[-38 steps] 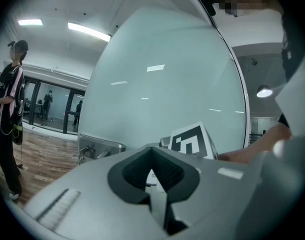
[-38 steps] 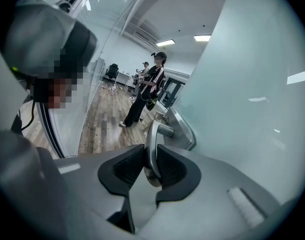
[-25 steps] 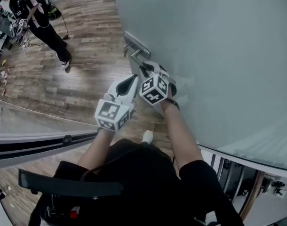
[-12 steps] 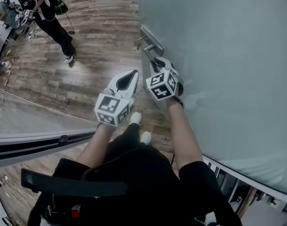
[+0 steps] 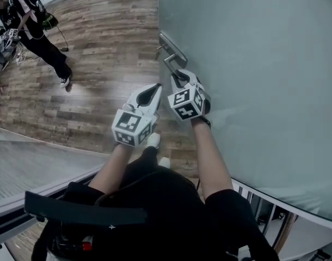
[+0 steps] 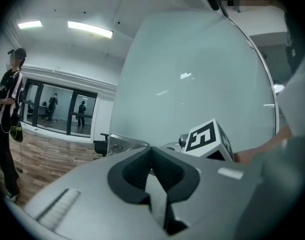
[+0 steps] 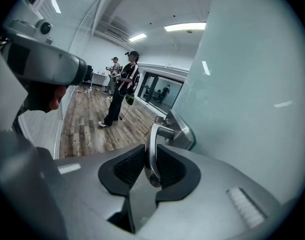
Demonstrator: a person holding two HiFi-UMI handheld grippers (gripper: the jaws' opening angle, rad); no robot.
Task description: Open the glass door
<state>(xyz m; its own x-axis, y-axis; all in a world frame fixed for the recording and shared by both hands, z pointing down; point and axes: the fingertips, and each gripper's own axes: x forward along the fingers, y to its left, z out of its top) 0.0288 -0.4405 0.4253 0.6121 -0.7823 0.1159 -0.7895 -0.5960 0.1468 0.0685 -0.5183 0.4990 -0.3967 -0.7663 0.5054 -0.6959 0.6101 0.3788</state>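
Observation:
The frosted glass door (image 5: pixel 253 64) fills the right of the head view. Its metal lever handle (image 5: pixel 169 58) sits near the door's edge. My right gripper (image 5: pixel 179 79) is shut on the lever. In the right gripper view the lever (image 7: pixel 151 144) runs upright between the two black pads, up to the handle plate (image 7: pixel 181 129). My left gripper (image 5: pixel 154 90) hovers just left of the right one, apart from the door, shut with nothing in it. In the left gripper view its jaws (image 6: pixel 153 166) meet, with the door (image 6: pixel 192 79) and the right gripper's marker cube (image 6: pixel 208 139) beyond.
Wood-plank floor (image 5: pixel 100 48) stretches to the left of the door. A person in a striped shirt (image 5: pixel 24 26) stands at the far left, also seen in the right gripper view (image 7: pixel 121 94). A glass partition with a dark rail (image 5: pixel 41 173) runs along the lower left.
The door edge and handle have shifted right in the head view with my right gripper still clamped on the lever. The left gripper moved along beside it. My foot has stepped forward.

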